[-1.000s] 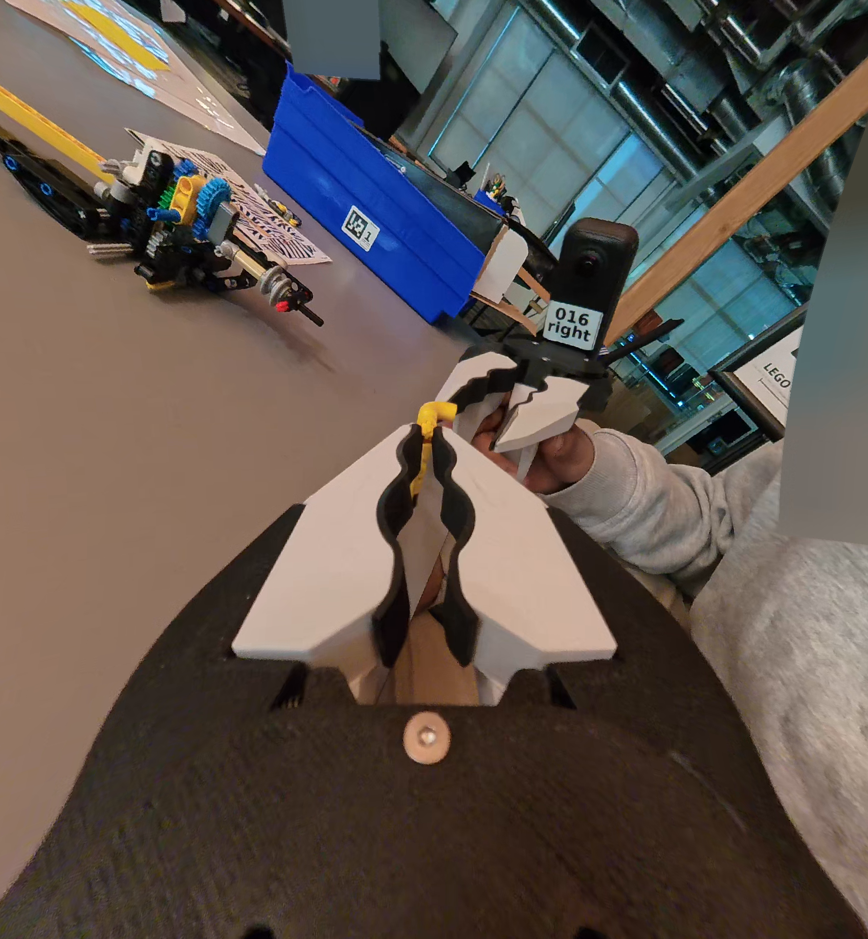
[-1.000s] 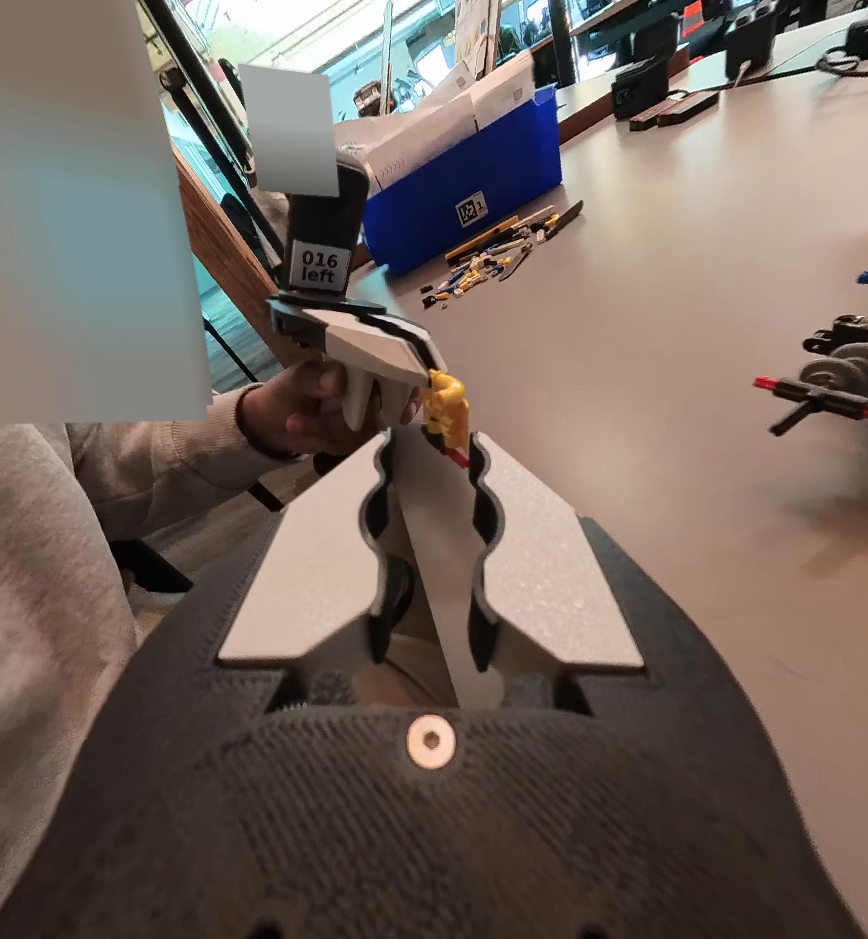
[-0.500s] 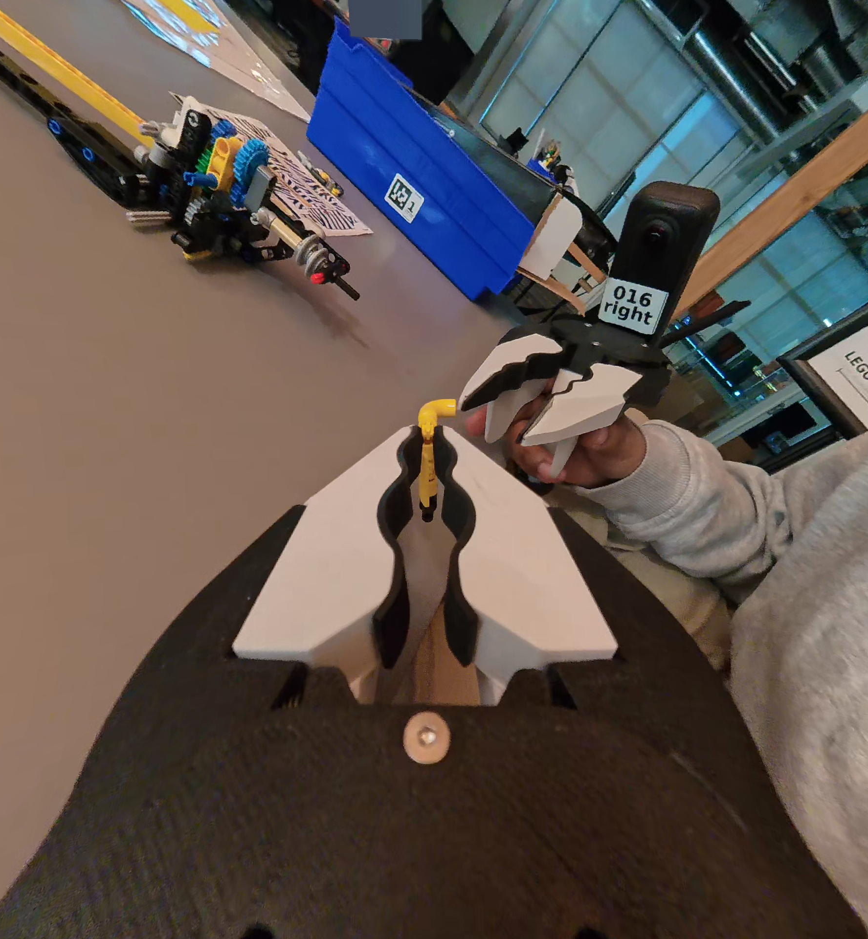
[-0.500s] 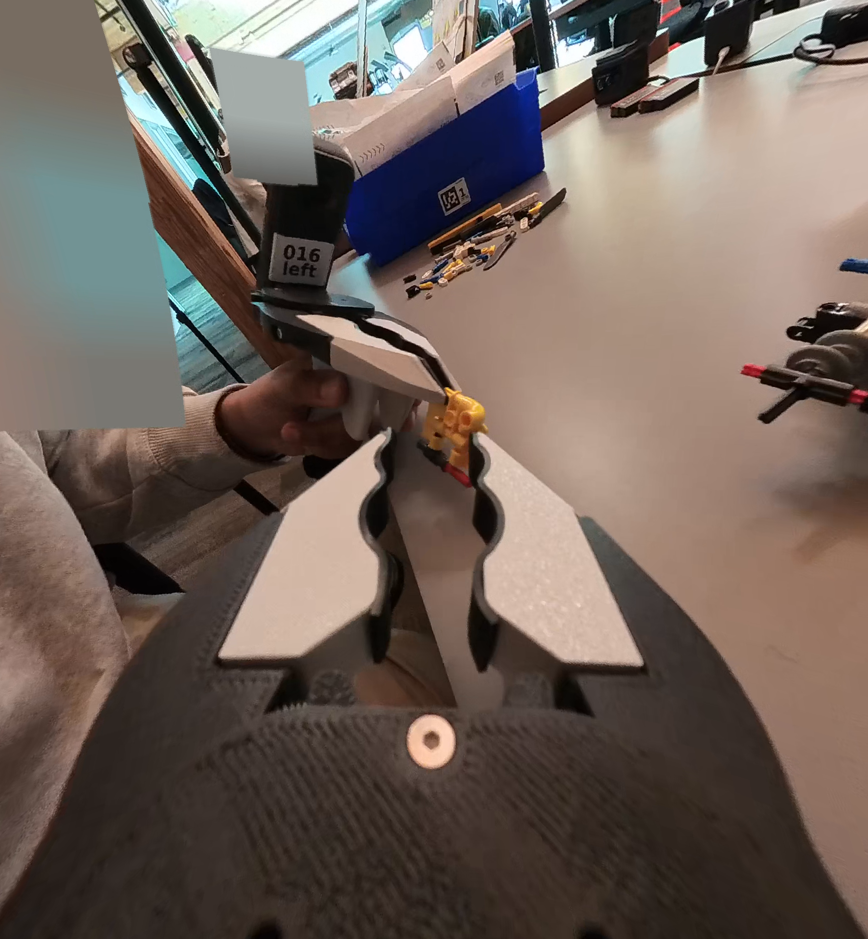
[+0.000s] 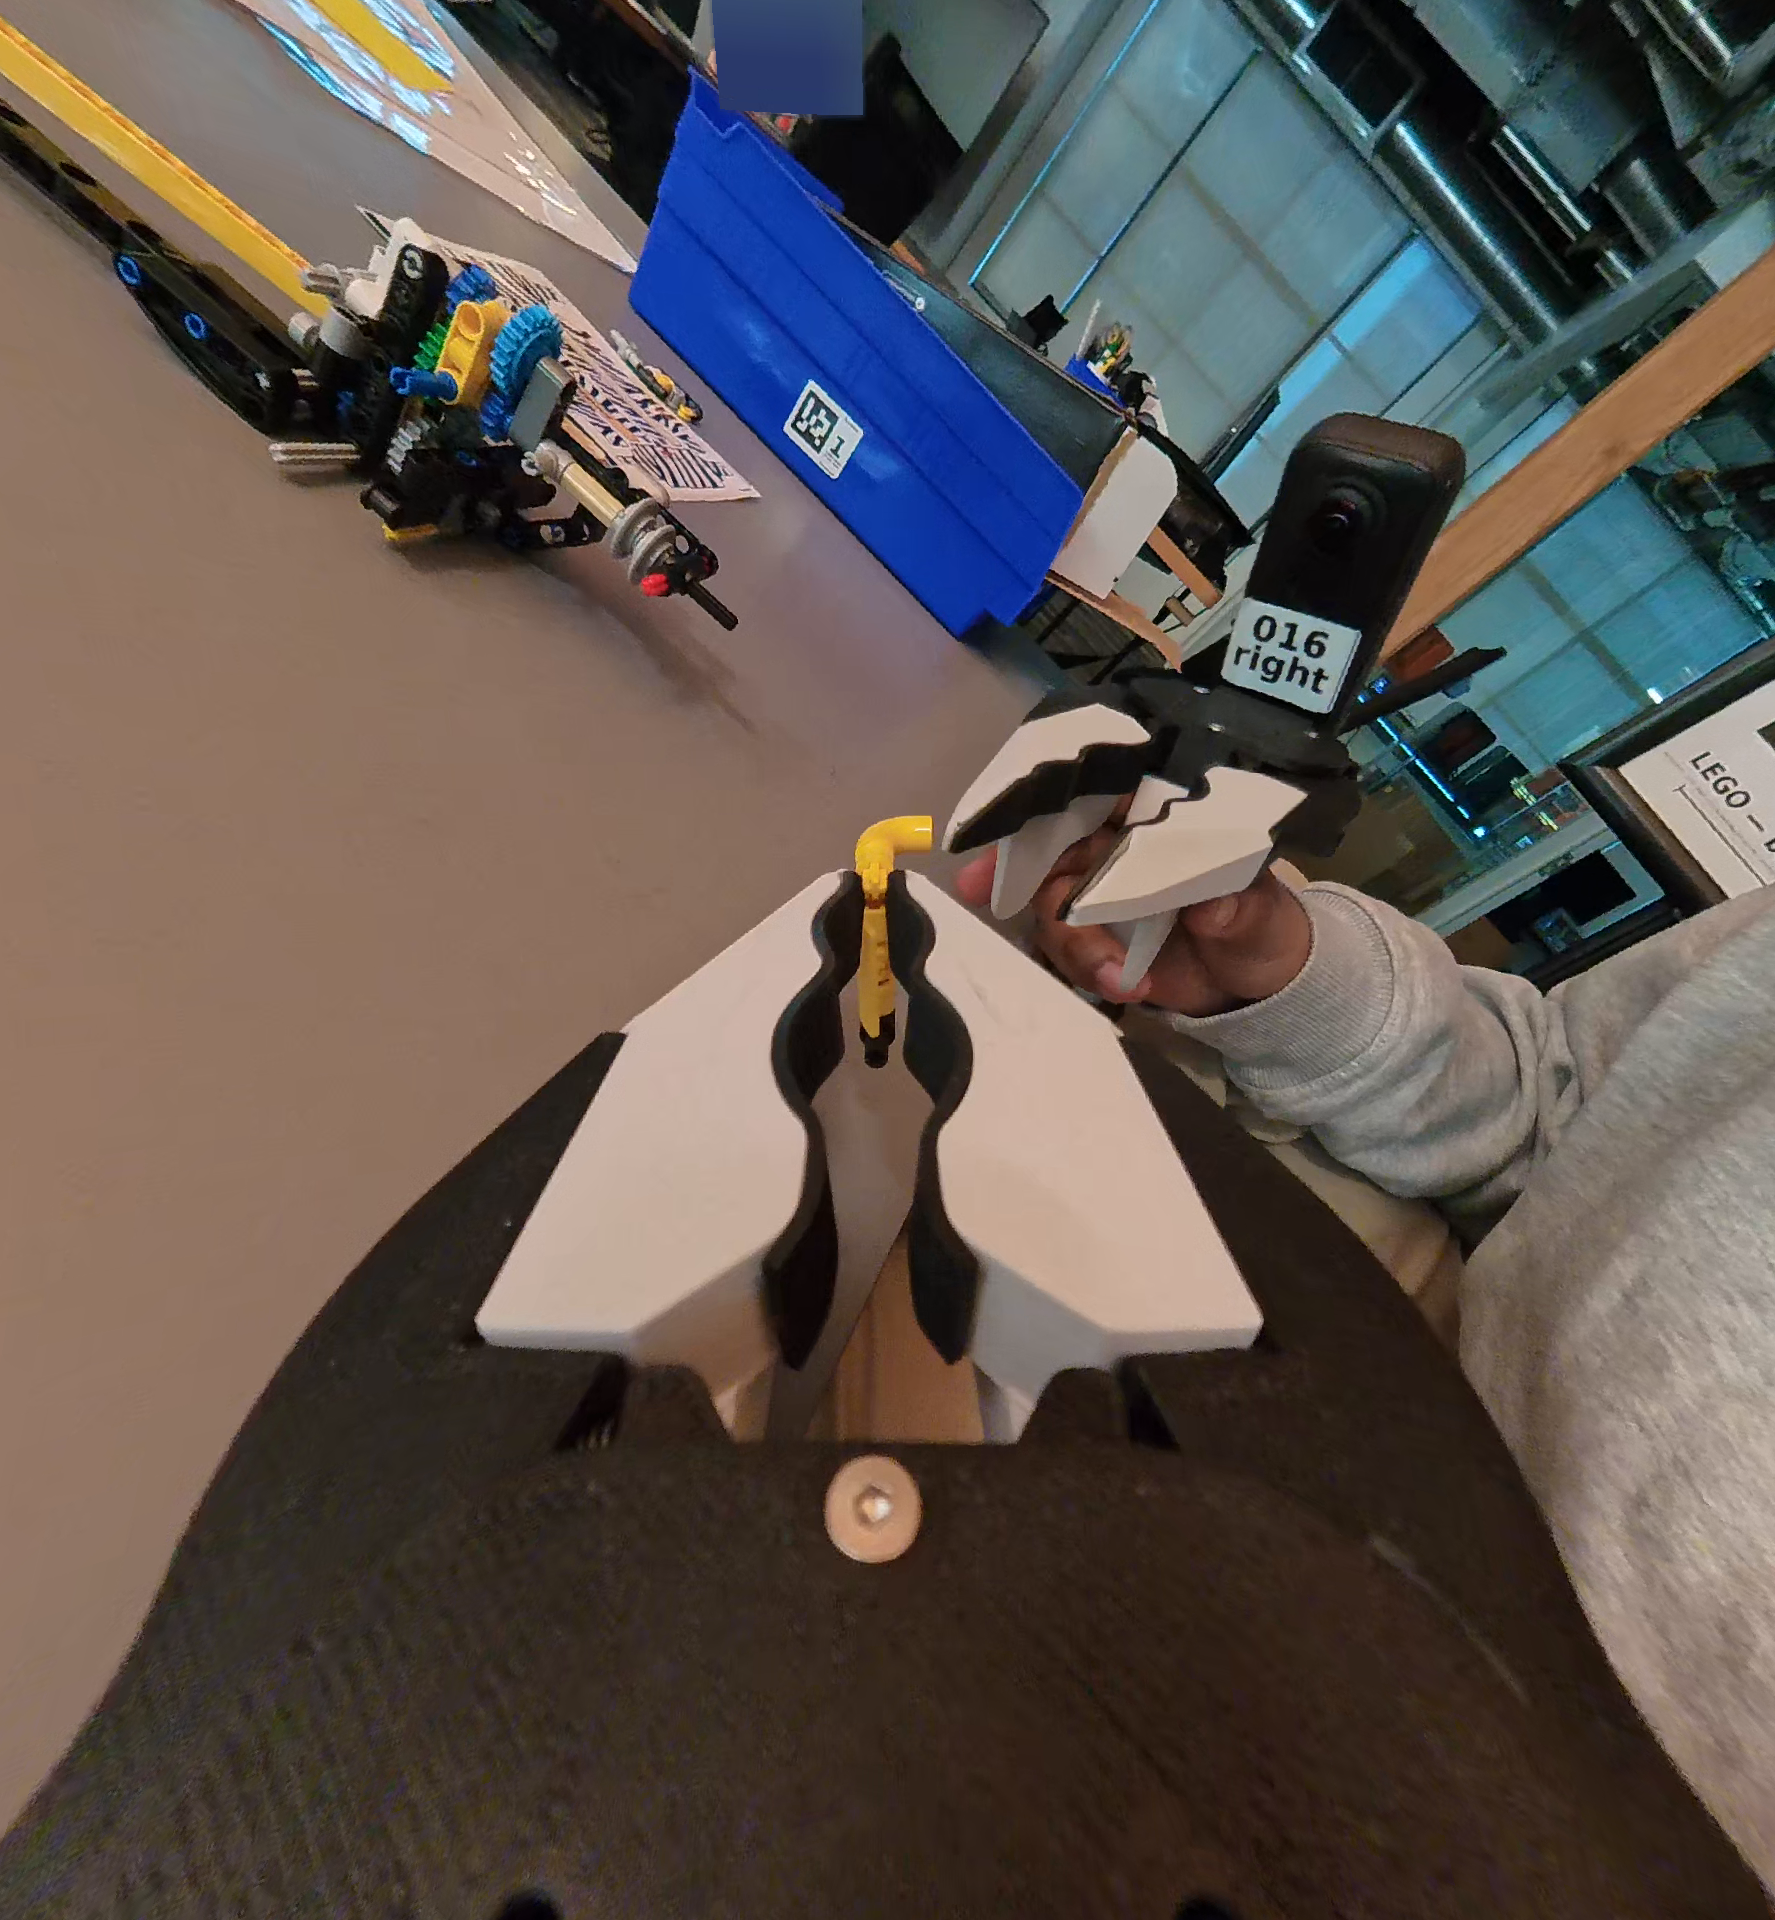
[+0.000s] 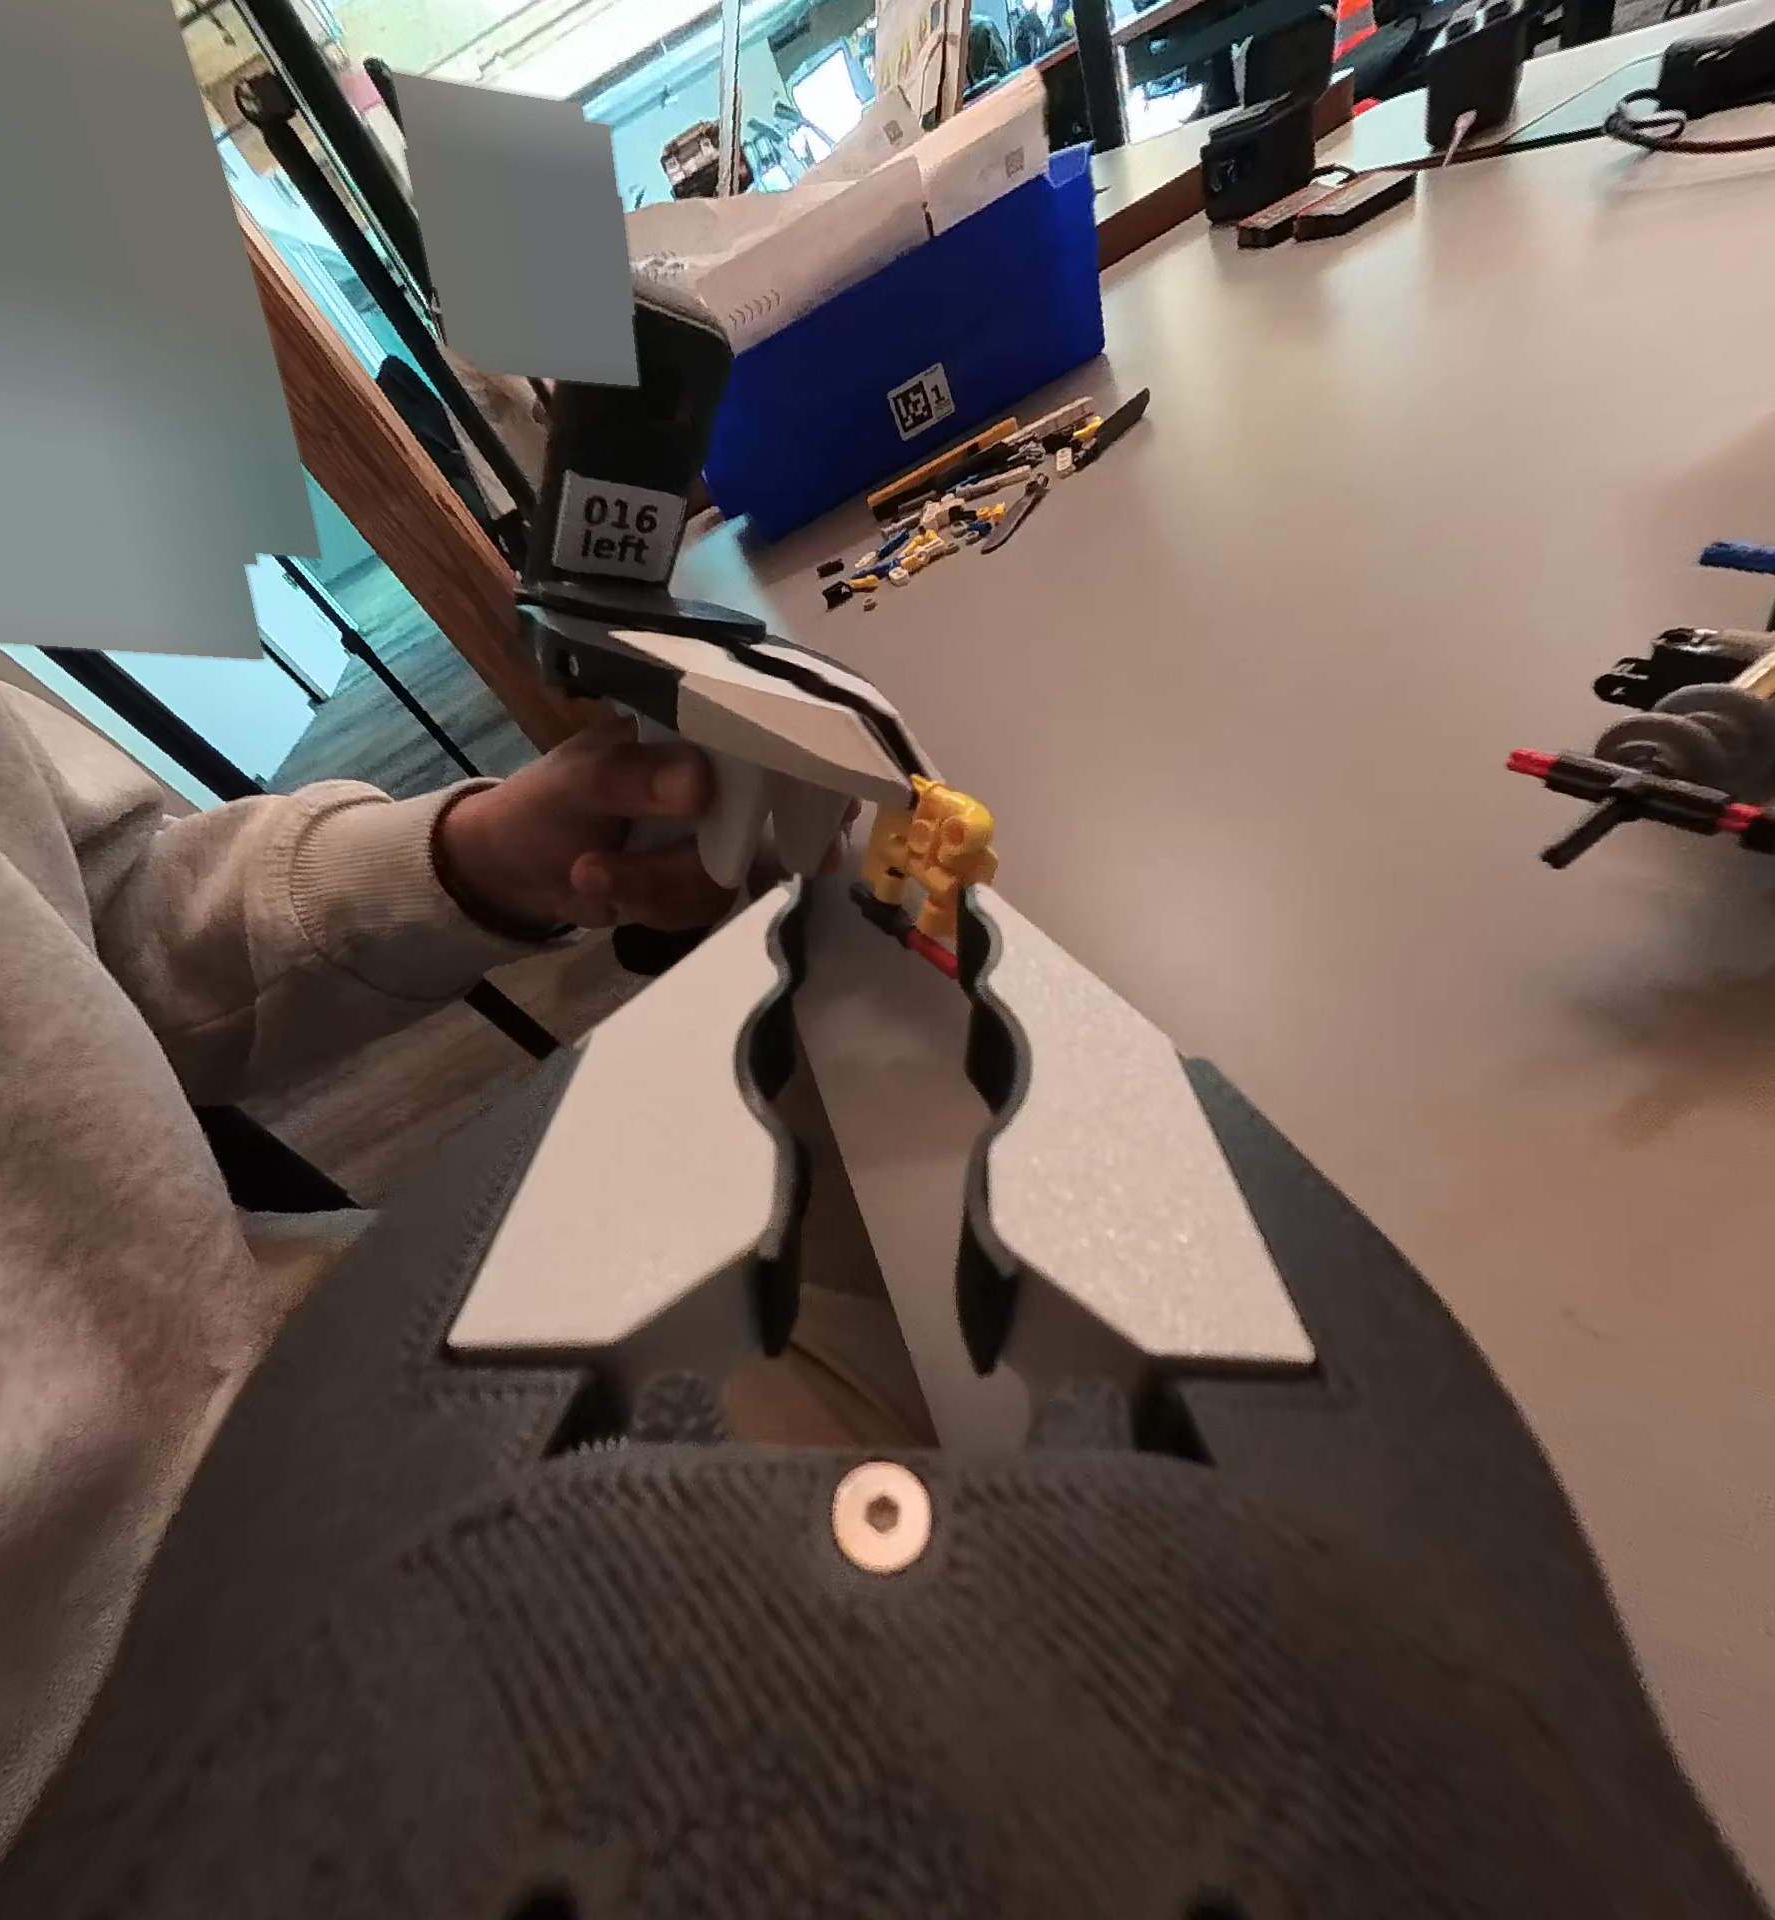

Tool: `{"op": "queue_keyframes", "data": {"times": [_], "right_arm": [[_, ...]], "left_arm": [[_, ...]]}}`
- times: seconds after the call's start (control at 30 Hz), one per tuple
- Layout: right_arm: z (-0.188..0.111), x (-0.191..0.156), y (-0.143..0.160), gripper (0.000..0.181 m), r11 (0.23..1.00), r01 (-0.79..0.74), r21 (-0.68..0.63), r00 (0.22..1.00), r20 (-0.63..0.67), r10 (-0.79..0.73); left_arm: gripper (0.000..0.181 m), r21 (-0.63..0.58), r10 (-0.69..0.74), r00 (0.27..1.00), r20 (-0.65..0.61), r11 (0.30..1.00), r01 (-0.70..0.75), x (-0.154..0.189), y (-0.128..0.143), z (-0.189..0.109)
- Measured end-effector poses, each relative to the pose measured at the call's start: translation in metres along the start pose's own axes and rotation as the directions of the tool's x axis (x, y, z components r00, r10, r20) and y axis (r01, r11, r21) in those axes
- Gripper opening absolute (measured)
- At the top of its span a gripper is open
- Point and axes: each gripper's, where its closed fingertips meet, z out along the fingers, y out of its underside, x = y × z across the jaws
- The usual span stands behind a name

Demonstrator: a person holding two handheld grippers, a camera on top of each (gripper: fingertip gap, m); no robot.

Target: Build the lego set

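Your grey surface carries a blue bin at its edge, loose lego pieces just beside it, the half-built lego model, and printed sheets under the model's end.

An open-plan office or lab workspace. A long grey worktop carries a blue storage bin stuffed with papers, cables and black devices at its far end. Behind it stand tall glass partition walls, exposed metal ceiling ducts and a wooden beam.
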Motion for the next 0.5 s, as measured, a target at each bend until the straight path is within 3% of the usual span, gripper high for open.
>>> {"op": "queue_keyframes", "data": {"times": [0.5], "right_arm": [[0.0002, -0.0007, 0.004, 0.027, 0.999, 0.046, -0.026, 0.999, -0.016, -0.046]], "left_arm": [[0.003, -0.001, -0.002, 1.0, 0.008, 1.0, 0.002, -0.0014, 0.0, 0.0003]]}}
